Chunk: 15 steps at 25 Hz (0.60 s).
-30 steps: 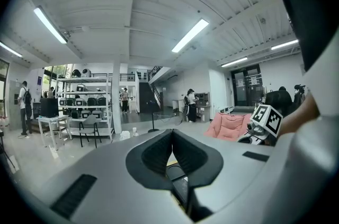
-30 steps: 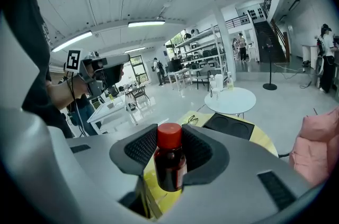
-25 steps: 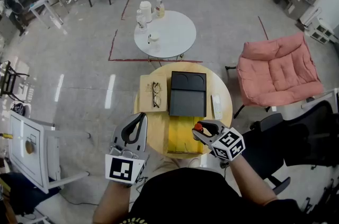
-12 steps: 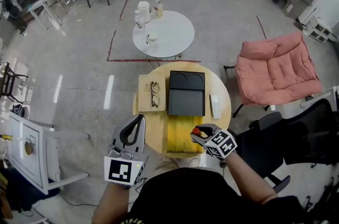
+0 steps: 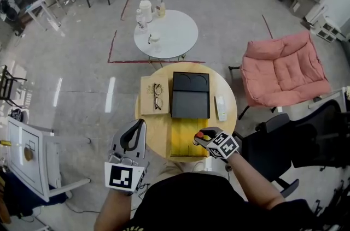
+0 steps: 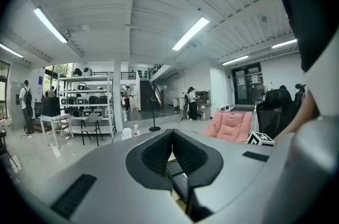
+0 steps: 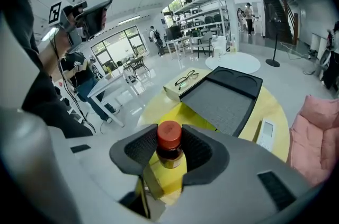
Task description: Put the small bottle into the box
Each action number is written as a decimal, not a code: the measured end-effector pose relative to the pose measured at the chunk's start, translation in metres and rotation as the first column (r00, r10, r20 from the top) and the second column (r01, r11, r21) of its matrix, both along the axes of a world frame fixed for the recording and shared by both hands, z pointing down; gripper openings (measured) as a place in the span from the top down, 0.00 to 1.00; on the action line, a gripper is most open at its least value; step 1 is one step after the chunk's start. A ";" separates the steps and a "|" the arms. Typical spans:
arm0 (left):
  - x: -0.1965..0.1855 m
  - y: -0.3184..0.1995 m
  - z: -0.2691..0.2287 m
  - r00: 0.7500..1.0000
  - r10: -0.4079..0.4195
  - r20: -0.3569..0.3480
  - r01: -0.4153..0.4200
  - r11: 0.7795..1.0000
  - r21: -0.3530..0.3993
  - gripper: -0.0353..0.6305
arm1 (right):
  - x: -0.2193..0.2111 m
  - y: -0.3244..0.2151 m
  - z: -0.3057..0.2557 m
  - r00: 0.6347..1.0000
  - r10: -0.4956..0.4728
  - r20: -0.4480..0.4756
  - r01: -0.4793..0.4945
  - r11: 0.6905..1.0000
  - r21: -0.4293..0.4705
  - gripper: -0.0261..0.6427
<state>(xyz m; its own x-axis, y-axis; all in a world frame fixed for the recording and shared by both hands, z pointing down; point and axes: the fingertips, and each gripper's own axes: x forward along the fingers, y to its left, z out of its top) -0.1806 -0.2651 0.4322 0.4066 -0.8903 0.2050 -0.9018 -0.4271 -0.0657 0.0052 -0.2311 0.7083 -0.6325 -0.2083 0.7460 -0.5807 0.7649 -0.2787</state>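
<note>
The small bottle (image 7: 169, 150), dark with a red cap (image 5: 206, 135), stands upright between the jaws of my right gripper (image 7: 169, 143), which is shut on it. In the head view the right gripper (image 5: 203, 137) hovers at the near right corner of the yellow box (image 5: 184, 138). Beyond it lies the black box tray (image 5: 190, 96), with two round recesses at its far end; it shows again in the right gripper view as the black tray (image 7: 222, 102). My left gripper (image 5: 134, 136) hangs off the table's near left edge, its jaws (image 6: 170, 138) shut with nothing between them.
On the round wooden table (image 5: 229, 115) a pair of glasses (image 5: 155, 95) lies on a beige box, and a white remote (image 5: 220, 108) rests at the right. Beyond are a white round table (image 5: 170, 39) with bottles and a pink armchair (image 5: 284, 71).
My right gripper has drifted a little left and nearer to me with the bottle still in it. The left gripper has sunk slightly and stays shut.
</note>
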 end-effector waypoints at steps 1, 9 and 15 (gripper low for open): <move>-0.002 0.000 0.001 1.000 0.001 0.009 -0.001 1.000 0.002 0.92 | 0.001 0.000 0.003 1.000 0.000 -0.007 0.000 1.000 -0.003 0.73; -0.010 -0.002 -0.002 1.000 -0.006 0.014 0.005 1.000 0.007 0.92 | 0.005 -0.004 0.017 0.999 0.001 -0.053 -0.002 1.000 -0.027 0.73; -0.013 -0.002 0.003 1.000 -0.004 0.016 0.004 1.000 0.000 0.92 | 0.004 -0.011 0.024 0.997 0.005 -0.079 -0.006 1.000 -0.016 0.73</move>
